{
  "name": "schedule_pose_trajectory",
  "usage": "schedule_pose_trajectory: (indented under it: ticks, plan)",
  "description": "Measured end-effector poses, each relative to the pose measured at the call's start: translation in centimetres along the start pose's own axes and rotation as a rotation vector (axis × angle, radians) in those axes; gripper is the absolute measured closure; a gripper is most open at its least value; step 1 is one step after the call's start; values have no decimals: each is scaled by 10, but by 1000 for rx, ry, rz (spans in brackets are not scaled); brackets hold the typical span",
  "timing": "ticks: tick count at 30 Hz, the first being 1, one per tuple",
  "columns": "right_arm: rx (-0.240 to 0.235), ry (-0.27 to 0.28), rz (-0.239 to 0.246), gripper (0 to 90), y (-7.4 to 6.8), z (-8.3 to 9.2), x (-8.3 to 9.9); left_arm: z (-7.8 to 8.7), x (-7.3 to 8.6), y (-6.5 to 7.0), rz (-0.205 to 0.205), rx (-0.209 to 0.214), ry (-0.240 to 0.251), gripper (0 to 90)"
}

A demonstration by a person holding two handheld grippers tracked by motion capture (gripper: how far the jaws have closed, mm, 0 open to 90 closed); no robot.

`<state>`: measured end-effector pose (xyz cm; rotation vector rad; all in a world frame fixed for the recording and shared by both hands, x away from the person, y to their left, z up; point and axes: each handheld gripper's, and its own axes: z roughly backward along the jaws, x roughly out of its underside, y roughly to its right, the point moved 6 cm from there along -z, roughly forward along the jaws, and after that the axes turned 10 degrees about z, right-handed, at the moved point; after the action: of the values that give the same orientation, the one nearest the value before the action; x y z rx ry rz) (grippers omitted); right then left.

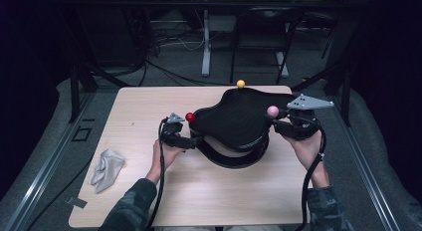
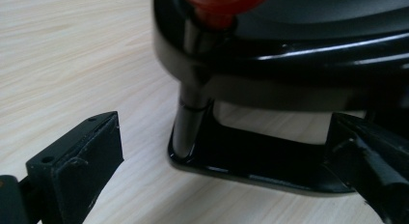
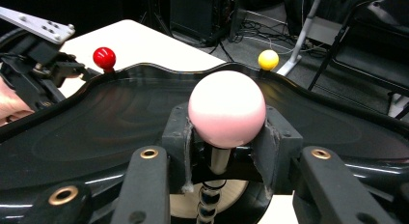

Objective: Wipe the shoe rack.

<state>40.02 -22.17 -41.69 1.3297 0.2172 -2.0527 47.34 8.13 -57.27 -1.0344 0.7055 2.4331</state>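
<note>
You face a glossy black tray (image 1: 239, 119) marked with faint concentric ridges, on a pale wood-grain surface (image 1: 149, 106). Its three knobs are red (image 1: 190, 116) at the left, yellow (image 1: 240, 83) at the far edge and pale pink (image 1: 272, 111) at the right. A grey cloth (image 1: 106, 169) lies near left. Your sleeves (image 1: 130, 206) carry a dark camouflage pattern.

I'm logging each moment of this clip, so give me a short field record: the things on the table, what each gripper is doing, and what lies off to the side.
main thing: black tray raised on posts over a black base
knobs: red knob, pink knob, yellow knob
right gripper: shut on pink knob
left gripper: open, jaws either side of the post under the red knob, not touching
aside: grey cloth near the table's left edge
</note>
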Motion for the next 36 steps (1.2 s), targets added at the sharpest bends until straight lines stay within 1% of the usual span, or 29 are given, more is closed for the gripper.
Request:
schedule_pose_trajectory:
  ticks: [1, 2, 3, 4, 5, 6, 7, 8, 9, 10, 11, 12, 15, 16, 17, 18, 19, 20, 21, 22, 23, 24, 26, 27, 31, 33, 36]
  plan:
    - [1, 0, 0, 609, 0, 0, 0, -2, -1, 1, -15, 23, 9, 50]
    - [2, -1, 4, 608, 0, 0, 0, -3, -2, 1, -31, 16, 19, 164]
    - [3, 0, 4, 608, 0, 0, 0, -5, -2, 1, -30, 5, 22, 238]
    - [-4, 3, 3, 608, 0, 0, 0, -6, -2, 1, -38, 13, 24, 253]
    - [-4, 2, 3, 608, 0, 0, 0, -7, -2, 0, -39, 2, 33, 344]
    - [3, 0, 3, 608, 0, 0, 0, -8, -2, -1, -43, -9, 35, 391]
    - [3, -1, 4, 608, 0, 0, 0, -8, -2, -2, -42, -5, 39, 409]
    - [3, -1, 4, 608, 0, 0, 0, -9, -2, -3, -40, -11, 45, 455]
    - [2, 0, 3, 608, 0, 0, 0, -10, -2, -5, -45, -26, 43, 475]
    - [-1, -1, 6, 608, 0, 0, 0, -11, -2, -6, -47, -32, 41, 498]
    - [-1, -3, 6, 608, 0, 0, 0, -12, -2, -6, -45, -36, 42, 553]
    - [-4, -3, 5, 608, 0, -1, -1, -12, -2, -8, -55, -49, 37, 566]
    - [-11, -6, 9, 608, 1, -2, -1, -12, -3, -11, -52, -73, 52, 677]
    - [-11, -5, 6, 607, 1, -2, -2, -12, -3, -13, -39, -78, 56, 707]
    - [-8, -5, 6, 607, 1, -3, -2, -11, -3, -15, -25, -72, 63, 729]
    - [-11, -2, 9, 607, 1, -4, -2, -11, -3, -16, -21, -75, 70, 731]
    - [-33, 2, 9, 608, 0, -6, -3, -10, -3, -17, -28, -81, 68, 733]
    - [-26, 9, 6, 608, 0, -7, -3, -9, -3, -18, -33, -83, 66, 735]
    - [-33, 13, 8, 608, 1, -8, -4, -8, -2, -18, -37, -87, 62, 737]
    - [-28, 13, 9, 608, 1, -9, -4, -8, -2, -18, -39, -91, 64, 739]
    - [-29, 11, 12, 607, 1, -10, -5, -6, -1, -19, -50, -98, 65, 741]
    - [-40, 10, 11, 608, 1, -11, -5, -5, 0, -19, -46, -98, 66, 742]
    - [-47, 6, 12, 607, 1, -14, -7, -2, 2, -20, -48, -105, 66, 744]
    - [-51, 4, 16, 606, 1, -15, -8, -1, 3, -21, -57, -111, 66, 745]
    - [-47, -6, 28, 606, 0, -20, -11, 6, 7, -22, -67, -114, 59, 747]
    - [-55, -11, 34, 605, 0, -22, -13, 9, 10, -23, -69, -115, 56, 748]
    - [-48, -13, 44, 604, -1, -26, -16, 15, 13, -24, -67, -122, 54, 749]
